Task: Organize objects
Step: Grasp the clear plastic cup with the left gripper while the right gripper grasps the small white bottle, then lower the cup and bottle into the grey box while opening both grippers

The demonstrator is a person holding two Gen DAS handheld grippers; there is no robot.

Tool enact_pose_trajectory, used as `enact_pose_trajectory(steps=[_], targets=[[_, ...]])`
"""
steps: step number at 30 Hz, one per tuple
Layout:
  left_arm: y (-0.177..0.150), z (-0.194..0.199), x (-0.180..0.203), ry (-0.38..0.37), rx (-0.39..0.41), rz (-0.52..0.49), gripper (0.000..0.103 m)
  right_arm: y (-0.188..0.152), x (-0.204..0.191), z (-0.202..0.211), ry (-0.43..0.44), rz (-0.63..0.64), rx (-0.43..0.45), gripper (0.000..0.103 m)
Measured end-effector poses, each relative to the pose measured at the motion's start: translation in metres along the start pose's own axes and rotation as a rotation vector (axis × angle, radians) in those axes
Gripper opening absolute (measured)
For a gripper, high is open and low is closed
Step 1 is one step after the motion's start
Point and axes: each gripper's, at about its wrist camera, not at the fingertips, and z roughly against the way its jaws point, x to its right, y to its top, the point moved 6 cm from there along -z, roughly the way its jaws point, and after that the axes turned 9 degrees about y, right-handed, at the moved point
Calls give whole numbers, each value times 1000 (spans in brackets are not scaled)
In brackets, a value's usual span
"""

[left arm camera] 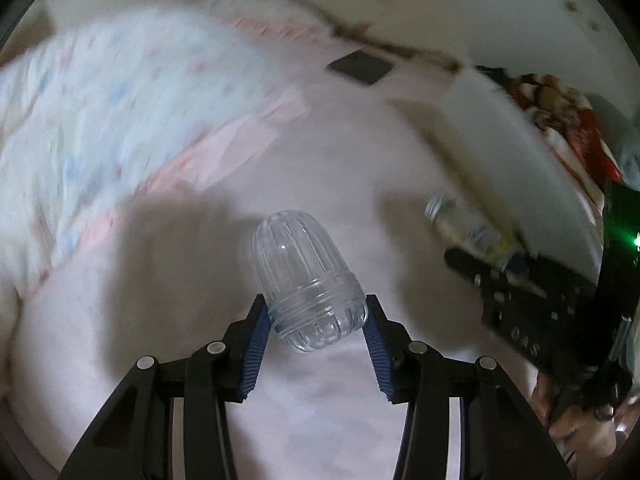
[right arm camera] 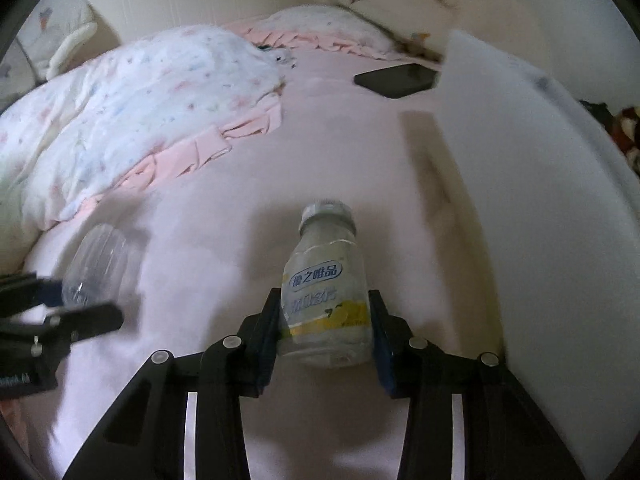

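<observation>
left gripper point(left arm camera: 316, 312) jaws clamp clear ribbed cup point(left arm camera: 306, 280); right gripper point(right arm camera: 325, 320) jaws clamp labelled bottle point(right arm camera: 325, 292), its cap forward of the jaws

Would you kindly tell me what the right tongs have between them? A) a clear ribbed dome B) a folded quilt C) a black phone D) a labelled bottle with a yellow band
D: the right tongs flank the labelled bottle, their blue pads against its sides.
</observation>
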Motion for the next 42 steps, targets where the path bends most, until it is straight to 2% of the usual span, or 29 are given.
enact_pose_trajectory(steps=[3, 6, 9, 10, 13, 16, 19, 24, 30, 34, 40, 42], targets=[[0, 23, 22, -15, 70, -62, 44, -14, 3, 34, 39, -124, 57, 40], [-1, 44, 38, -31, 125, -110, 44, -18, -5, 68, 74, -152, 104, 40], [0, 56, 51, -37, 158, -141, 44, -13, -10, 109, 113, -170, 203, 40], [10, 56, 46, -44, 159, -142, 44, -13, -10, 127, 138, -193, 258, 40], [8, 69, 48, -82, 157, -130, 44, -17, -4, 157, 183, -248, 385, 40], [11, 82, 68, -92, 171, -155, 44, -18, 17, 175, 161, -324, 486, 40], [17, 92, 94, -137, 166, -181, 44, -18, 37, 184, 160, -409, 528, 40], [32, 117, 145, -153, 216, -260, 44, -24, 69, 214, 97, -483, 624, 40], [42, 121, 197, -182, 205, -290, 44, -29, 100, 233, 52, -510, 639, 40], [39, 108, 228, -172, 178, -333, 44, -34, 120, 238, 48, -545, 597, 40], [36, 92, 246, -141, 149, -361, 44, -42, 137, 230, 48, -578, 505, 40], [36, 88, 251, -158, 135, -370, 45, -45, 138, 229, 57, -592, 495, 40]])
